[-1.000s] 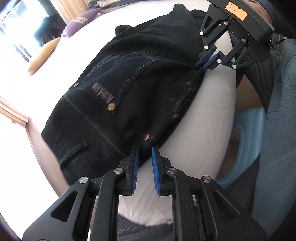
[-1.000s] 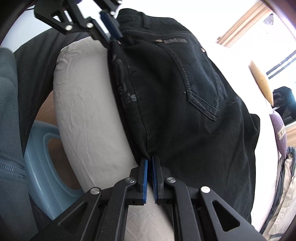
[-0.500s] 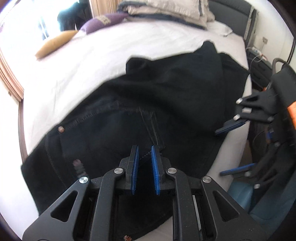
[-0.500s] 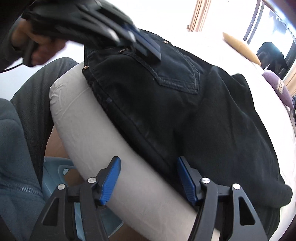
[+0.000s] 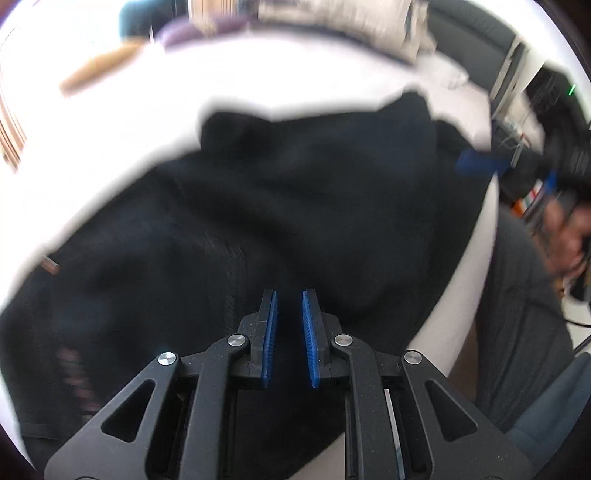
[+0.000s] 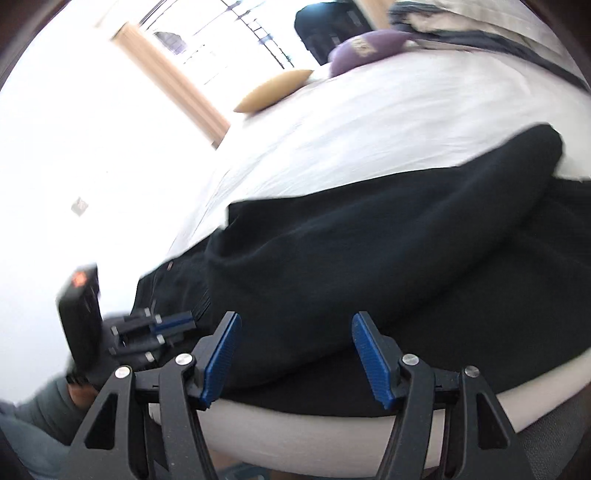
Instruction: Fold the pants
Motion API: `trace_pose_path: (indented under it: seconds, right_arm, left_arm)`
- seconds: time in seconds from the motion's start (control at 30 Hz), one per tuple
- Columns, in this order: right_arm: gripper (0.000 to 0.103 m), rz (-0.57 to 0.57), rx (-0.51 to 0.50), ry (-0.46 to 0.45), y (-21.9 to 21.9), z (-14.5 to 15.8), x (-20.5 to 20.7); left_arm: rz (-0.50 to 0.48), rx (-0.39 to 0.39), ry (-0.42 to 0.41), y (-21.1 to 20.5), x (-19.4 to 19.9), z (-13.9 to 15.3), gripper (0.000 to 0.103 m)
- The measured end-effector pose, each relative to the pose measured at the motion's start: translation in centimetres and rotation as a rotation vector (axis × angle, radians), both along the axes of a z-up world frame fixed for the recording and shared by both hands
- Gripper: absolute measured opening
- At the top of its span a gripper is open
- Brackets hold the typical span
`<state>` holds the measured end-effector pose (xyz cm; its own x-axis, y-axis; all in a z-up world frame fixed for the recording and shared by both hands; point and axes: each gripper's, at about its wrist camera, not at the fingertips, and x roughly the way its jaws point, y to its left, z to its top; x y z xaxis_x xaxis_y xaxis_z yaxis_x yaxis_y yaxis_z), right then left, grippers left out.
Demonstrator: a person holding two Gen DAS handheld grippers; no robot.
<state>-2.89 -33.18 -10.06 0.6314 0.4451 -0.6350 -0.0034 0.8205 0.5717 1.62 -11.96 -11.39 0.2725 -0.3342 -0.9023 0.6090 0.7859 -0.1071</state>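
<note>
Black jeans (image 5: 288, 221) lie folded over on the white bed (image 5: 147, 122), near its front edge; both views are motion-blurred. My left gripper (image 5: 290, 299) hovers over the jeans with its blue pads a narrow gap apart and nothing between them. My right gripper (image 6: 295, 332) is wide open just above the jeans (image 6: 369, 258) at the bed edge, holding nothing. The right gripper also shows blurred in the left wrist view (image 5: 480, 164), and the left gripper shows in the right wrist view (image 6: 162, 328).
A yellow cushion (image 6: 275, 90) and a purple cushion (image 6: 365, 48) lie at the far side of the bed, with stacked pillows (image 5: 340, 22) behind. The bed's white front edge (image 6: 332, 432) curves below the jeans. My grey trouser leg (image 5: 517, 314) is at the right.
Both grippers let go of the jeans' edge and swung round. The right gripper opened wide. The jeans now lie folded flat on the bed.
</note>
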Motion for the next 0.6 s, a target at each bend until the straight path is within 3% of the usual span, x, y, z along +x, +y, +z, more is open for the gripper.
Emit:
trace_pose_path:
  seconds: [0.07, 0.13, 0.27, 0.47, 0.6]
  right_arm:
    - [0.066, -0.147, 0.099, 0.011, -4.6, -0.6, -0.4]
    - [0.066, -0.273, 0.192, 0.003, -8.8, -1.4, -0.8]
    - [0.066, -0.445, 0.361, 0.007, -14.7, -3.9, 0.0]
    - [0.066, -0.499, 0.362, 0.142, -15.2, -7.1, 4.4]
    - [0.066, -0.477, 0.278, 0.187, -14.5, -3.3, 7.8]
  left_arm:
    - [0.044, -0.057, -0.012, -0.2, 0.2, -0.8, 0.013]
    - [0.070, -0.084, 0.031, -0.3, 0.9, -0.5, 0.013]
    - [0.059, -0.055, 0.045, -1.5, 1.4, -0.2, 0.013]
    - [0.069, -0.035, 0.050, -2.6, 1.9, 0.0, 0.013]
    - [0.076, -0.029, 0.047, -3.3, 1.9, 0.0, 0.013]
